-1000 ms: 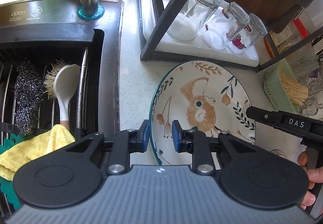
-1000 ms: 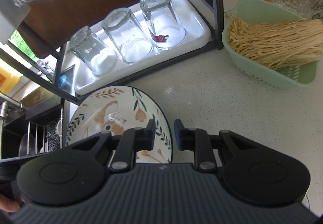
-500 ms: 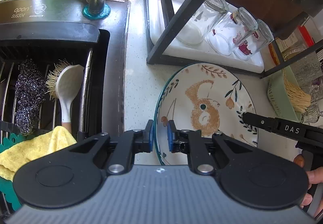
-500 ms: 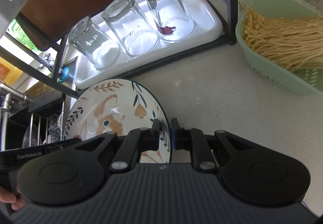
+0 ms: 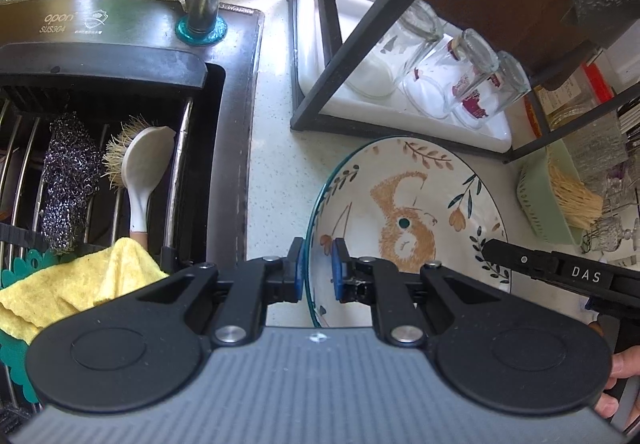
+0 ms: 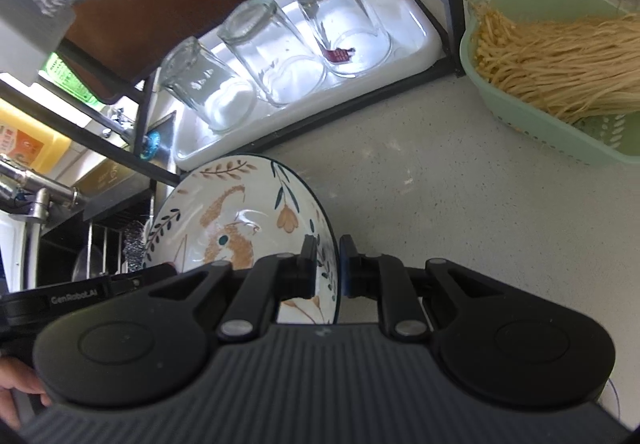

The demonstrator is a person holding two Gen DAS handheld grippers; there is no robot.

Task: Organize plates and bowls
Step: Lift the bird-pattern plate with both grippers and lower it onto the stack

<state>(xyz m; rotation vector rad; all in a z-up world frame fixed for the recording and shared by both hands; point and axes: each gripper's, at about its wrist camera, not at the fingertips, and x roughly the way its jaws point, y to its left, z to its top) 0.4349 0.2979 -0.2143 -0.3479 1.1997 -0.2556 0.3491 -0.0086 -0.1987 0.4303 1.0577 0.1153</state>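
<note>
A white plate (image 5: 416,212) with a brown squirrel and leaf pattern and a blue rim is held up off the counter between both grippers. My left gripper (image 5: 315,268) is shut on its left rim. My right gripper (image 6: 325,264) is shut on its right rim; the plate also shows in the right wrist view (image 6: 240,220). The right gripper's black finger marked DAS (image 5: 560,272) shows at the plate's right edge in the left wrist view.
A black metal rack (image 5: 348,56) holds a white tray with three upturned glasses (image 6: 280,52). A dark sink (image 5: 120,116) at left holds a brush, steel wool and a yellow cloth. A green basket of noodles (image 6: 560,60) stands at right on the speckled counter (image 6: 460,204).
Both grippers closed onto the plate's opposite rims and lifted it. The plate now sits higher and nearer the rack in both views.
</note>
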